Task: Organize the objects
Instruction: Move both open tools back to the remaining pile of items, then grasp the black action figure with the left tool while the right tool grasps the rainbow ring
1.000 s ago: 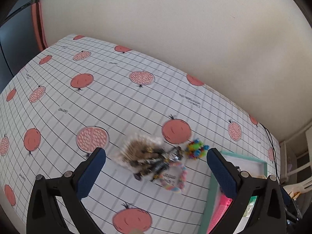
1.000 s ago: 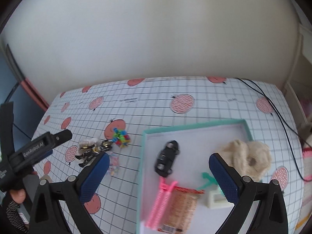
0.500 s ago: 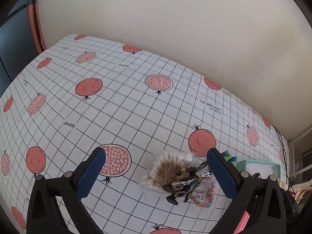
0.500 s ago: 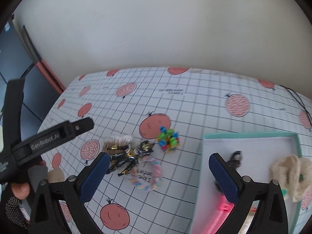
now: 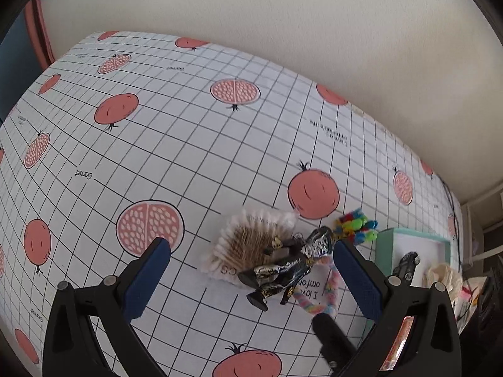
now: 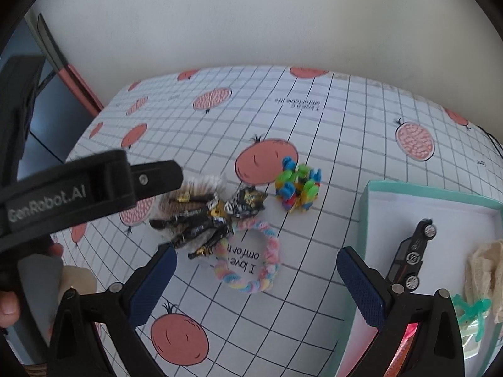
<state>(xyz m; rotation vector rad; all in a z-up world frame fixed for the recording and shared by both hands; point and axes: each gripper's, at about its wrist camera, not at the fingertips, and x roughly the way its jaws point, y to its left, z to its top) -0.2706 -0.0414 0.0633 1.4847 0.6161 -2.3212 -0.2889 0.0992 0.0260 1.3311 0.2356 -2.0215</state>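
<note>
Both claws spread wide and empty over the clutter on the tabletop (image 6: 345,132).
Left claw (image 5: 251,270) and right claw (image 6: 256,270) hover above the pastel scrunchie (image 6: 248,259); beside it lie a black-and-gold figure (image 6: 204,216), cotton swabs (image 5: 248,242), a colourful block toy (image 6: 297,188).

Toy car (image 6: 411,251) in tray (image 6: 364,201)

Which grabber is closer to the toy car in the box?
Right. The right gripper hovers with one finger just beside the toy car. The left gripper sits farther off, over the cotton swabs.
</note>
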